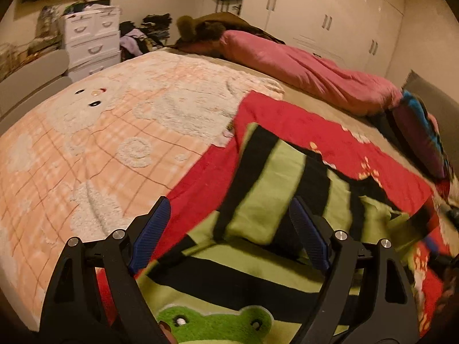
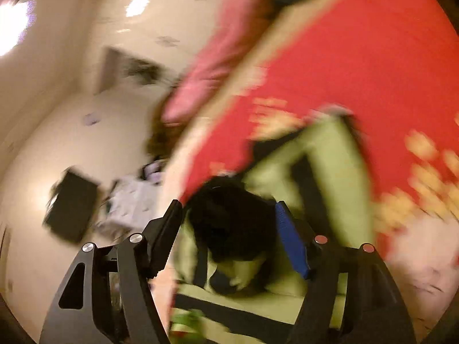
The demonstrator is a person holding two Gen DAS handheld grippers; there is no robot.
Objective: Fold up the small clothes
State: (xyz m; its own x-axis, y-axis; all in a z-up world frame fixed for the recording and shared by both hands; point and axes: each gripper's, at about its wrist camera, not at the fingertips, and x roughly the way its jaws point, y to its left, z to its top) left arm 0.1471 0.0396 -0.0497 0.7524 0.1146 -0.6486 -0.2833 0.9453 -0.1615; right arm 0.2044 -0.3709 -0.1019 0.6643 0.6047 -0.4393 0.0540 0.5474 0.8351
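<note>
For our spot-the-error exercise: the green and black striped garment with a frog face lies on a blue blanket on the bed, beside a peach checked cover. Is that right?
Not quite. The striped garment lies on a red blanket, not a blue one. The peach checked cover beside it is as stated. The left wrist view shows this clearly.

Bed [image 1: 309, 97] fills left wrist view — beige sheet bare along far strip. Peach checked blanket [image 1: 94, 143] with fluffy white shapes covers near-left part. Red blanket [image 1: 287, 126] with pale pattern lies beside it on right, overlapping peach one's edge. Green-and-black striped garment [image 1: 266, 200] rests on red blanket, frog patch at near end. Pink duvet [image 1: 309, 68] bunched along far side — brown heap [image 1: 212, 25] at its far end. Right wrist view blurred; red blanket [image 2: 358, 66] and striped garment [image 2: 330, 157] recognisable.
</note>
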